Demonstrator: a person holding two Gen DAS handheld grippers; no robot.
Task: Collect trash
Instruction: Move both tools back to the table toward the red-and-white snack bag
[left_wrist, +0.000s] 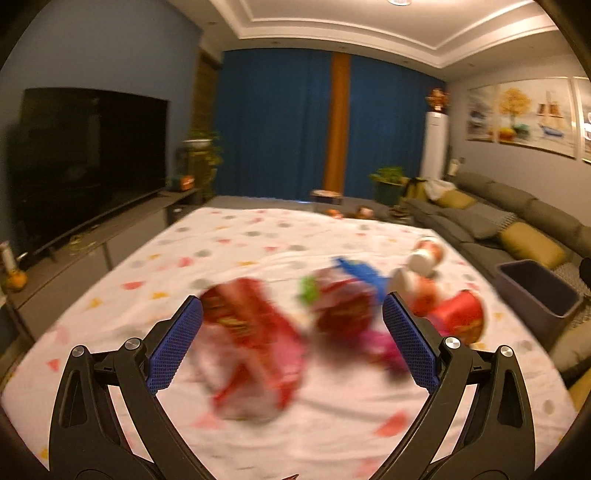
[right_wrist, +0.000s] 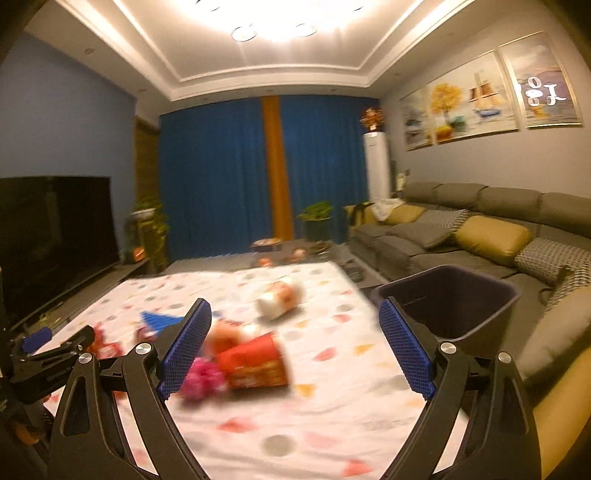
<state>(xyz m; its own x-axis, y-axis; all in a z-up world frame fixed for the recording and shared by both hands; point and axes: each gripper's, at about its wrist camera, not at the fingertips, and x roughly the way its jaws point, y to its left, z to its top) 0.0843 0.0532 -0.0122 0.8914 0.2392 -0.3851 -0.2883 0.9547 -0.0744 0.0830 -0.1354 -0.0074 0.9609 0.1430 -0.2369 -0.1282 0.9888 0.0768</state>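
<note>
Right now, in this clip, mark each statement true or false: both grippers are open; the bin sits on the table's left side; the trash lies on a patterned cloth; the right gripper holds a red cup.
1. Both the left gripper and right gripper are open. True.
2. The bin sits left of the table. False: right, by the sofa.
3. The trash lies on a patterned cloth. True.
4. The right gripper holds a red cup. False: the cup lies on the cloth, ungripped.
</note>
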